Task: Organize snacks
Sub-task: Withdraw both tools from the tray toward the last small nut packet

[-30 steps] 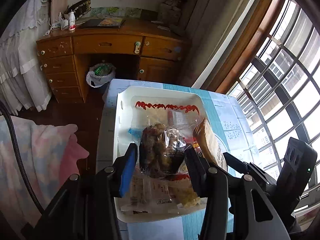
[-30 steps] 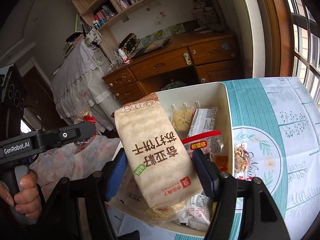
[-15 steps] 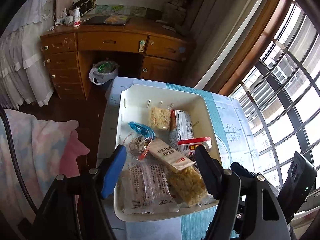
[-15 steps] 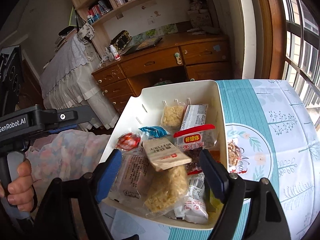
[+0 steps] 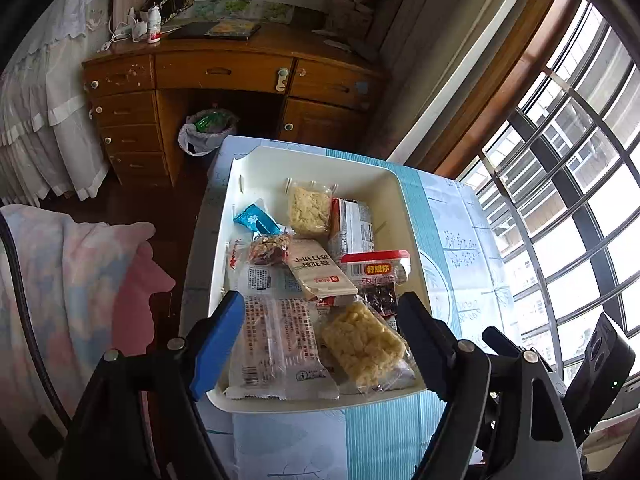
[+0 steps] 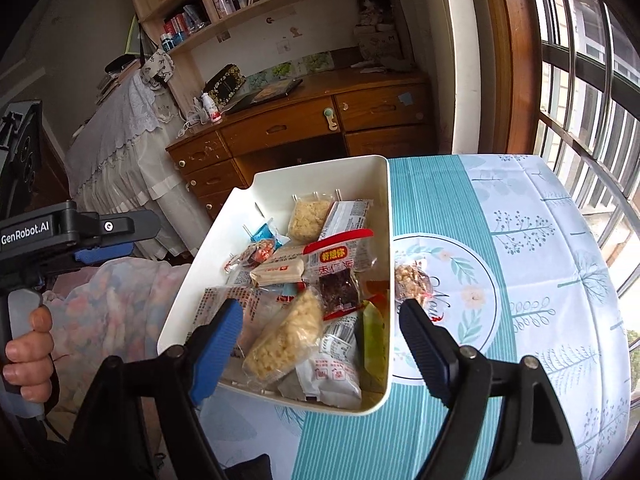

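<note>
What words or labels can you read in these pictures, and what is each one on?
"GenRobot.AI": white lettering on the left hand-held gripper, seen from the right wrist view.
"好想你": yellow label on the red-topped snack packet in the white bin.
"苏打饼干": printed upside down on the beige cracker packet.
Fine print on the clear wrappers is too small to read.
The script on the tablecloth medallion is partly hidden.

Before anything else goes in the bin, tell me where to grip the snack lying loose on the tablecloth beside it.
Take the puffed grain snack across its middle, coming from above on the side away from the white bin. It lies flat against the bin's outer wall, so that side is blocked. The right gripper is nearest, open and empty; the wrapper's ends are hard to make out.
</note>
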Demonstrator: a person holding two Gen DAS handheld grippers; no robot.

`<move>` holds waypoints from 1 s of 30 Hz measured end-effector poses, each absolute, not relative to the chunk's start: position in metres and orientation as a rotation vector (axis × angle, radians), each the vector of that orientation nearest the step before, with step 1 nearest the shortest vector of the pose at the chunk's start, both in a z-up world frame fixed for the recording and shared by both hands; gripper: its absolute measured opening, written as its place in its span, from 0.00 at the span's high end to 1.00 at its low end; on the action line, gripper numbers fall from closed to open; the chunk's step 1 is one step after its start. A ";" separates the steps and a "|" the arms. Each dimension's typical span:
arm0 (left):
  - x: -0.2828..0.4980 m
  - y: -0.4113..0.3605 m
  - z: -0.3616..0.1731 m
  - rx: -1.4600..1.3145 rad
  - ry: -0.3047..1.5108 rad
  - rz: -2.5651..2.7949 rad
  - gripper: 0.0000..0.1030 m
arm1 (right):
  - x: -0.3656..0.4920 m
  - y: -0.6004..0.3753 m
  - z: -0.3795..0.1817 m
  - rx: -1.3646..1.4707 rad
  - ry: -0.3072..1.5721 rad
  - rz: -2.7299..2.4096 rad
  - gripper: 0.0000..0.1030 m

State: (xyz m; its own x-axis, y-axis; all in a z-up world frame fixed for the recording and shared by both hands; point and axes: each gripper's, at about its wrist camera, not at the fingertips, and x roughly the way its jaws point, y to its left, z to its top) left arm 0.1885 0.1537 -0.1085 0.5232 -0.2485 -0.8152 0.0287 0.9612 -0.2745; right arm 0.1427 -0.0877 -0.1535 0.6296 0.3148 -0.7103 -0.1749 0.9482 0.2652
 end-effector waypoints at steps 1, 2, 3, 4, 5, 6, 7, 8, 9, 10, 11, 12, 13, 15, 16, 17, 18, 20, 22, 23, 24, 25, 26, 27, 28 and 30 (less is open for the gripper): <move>0.187 0.150 -0.108 -0.233 1.009 -0.169 0.25 | 0.140 -0.091 -0.154 0.174 0.849 0.277 0.21; 0.185 0.147 -0.108 -0.232 1.009 -0.168 0.24 | 0.139 -0.094 -0.154 0.170 0.850 0.272 0.21; 0.183 0.144 -0.108 -0.234 1.013 -0.165 0.24 | 0.137 -0.098 -0.155 0.167 0.852 0.267 0.21; 0.181 0.141 -0.108 -0.240 1.018 -0.165 0.24 | 0.135 -0.102 -0.156 0.163 0.856 0.261 0.20; 0.179 0.138 -0.107 -0.246 1.023 -0.167 0.24 | 0.135 -0.106 -0.156 0.159 0.862 0.257 0.19; 0.177 0.134 -0.107 -0.249 1.028 -0.167 0.24 | 0.134 -0.110 -0.157 0.156 0.871 0.256 0.18; 0.175 0.130 -0.107 -0.250 1.034 -0.165 0.24 | 0.133 -0.114 -0.158 0.152 0.878 0.257 0.17; 0.174 0.126 -0.107 -0.250 1.040 -0.165 0.23 | 0.132 -0.118 -0.159 0.147 0.883 0.258 0.17; 0.173 0.122 -0.108 -0.249 1.048 -0.160 0.21 | 0.132 -0.122 -0.159 0.141 0.890 0.260 0.17; 0.172 0.118 -0.109 -0.250 1.056 -0.151 0.21 | 0.132 -0.126 -0.159 0.132 0.895 0.260 0.17; 0.172 0.115 -0.109 -0.253 1.062 -0.144 0.21 | 0.132 -0.131 -0.159 0.125 0.899 0.260 0.17; 0.171 0.111 -0.110 -0.259 1.068 -0.137 0.21 | 0.131 -0.135 -0.158 0.117 0.903 0.260 0.17; 0.170 0.107 -0.111 -0.266 1.074 -0.129 0.21 | 0.132 -0.139 -0.158 0.108 0.908 0.263 0.17; 0.168 0.100 -0.113 -0.276 1.084 -0.112 0.21 | 0.132 -0.147 -0.157 0.084 0.913 0.272 0.17; 0.166 0.096 -0.112 -0.279 1.088 -0.103 0.21 | 0.132 -0.151 -0.157 0.070 0.916 0.278 0.17; 0.166 0.092 -0.113 -0.280 1.091 -0.093 0.21 | 0.132 -0.154 -0.156 0.054 0.919 0.286 0.17; 0.164 0.087 -0.113 -0.279 1.094 -0.082 0.21 | 0.133 -0.158 -0.156 0.039 0.922 0.293 0.17; 0.161 0.078 -0.113 -0.275 1.097 -0.059 0.21 | 0.134 -0.165 -0.158 0.008 0.929 0.307 0.17; 0.158 0.069 -0.113 -0.272 1.098 -0.033 0.20 | 0.136 -0.173 -0.159 -0.023 0.936 0.324 0.17; 0.158 0.065 -0.113 -0.269 1.098 -0.016 0.20 | 0.138 -0.176 -0.160 -0.038 0.939 0.333 0.17; 0.157 0.061 -0.114 -0.266 1.099 0.004 0.20 | 0.139 -0.179 -0.161 -0.052 0.941 0.341 0.17; 0.156 0.057 -0.114 -0.265 1.101 0.022 0.20 | 0.142 -0.181 -0.163 -0.067 0.943 0.350 0.17; 0.155 0.053 -0.115 -0.265 1.103 0.039 0.20 | 0.144 -0.184 -0.164 -0.084 0.944 0.362 0.17; 0.154 0.050 -0.116 -0.266 1.105 0.062 0.20 | 0.146 -0.186 -0.166 -0.103 0.942 0.375 0.17; 0.153 0.046 -0.117 -0.269 1.107 0.082 0.20 | 0.148 -0.187 -0.168 -0.127 0.940 0.388 0.17; 0.149 0.039 -0.121 -0.278 1.113 0.118 0.20 | 0.151 -0.187 -0.174 -0.180 0.929 0.416 0.17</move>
State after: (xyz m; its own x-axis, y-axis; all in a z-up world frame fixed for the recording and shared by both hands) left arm 0.1492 0.0392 -0.1205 0.4402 -0.0443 -0.8968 -0.2321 0.9592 -0.1613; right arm 0.1509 -0.1873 -0.1737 0.5267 0.2696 -0.8061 -0.4223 0.9061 0.0271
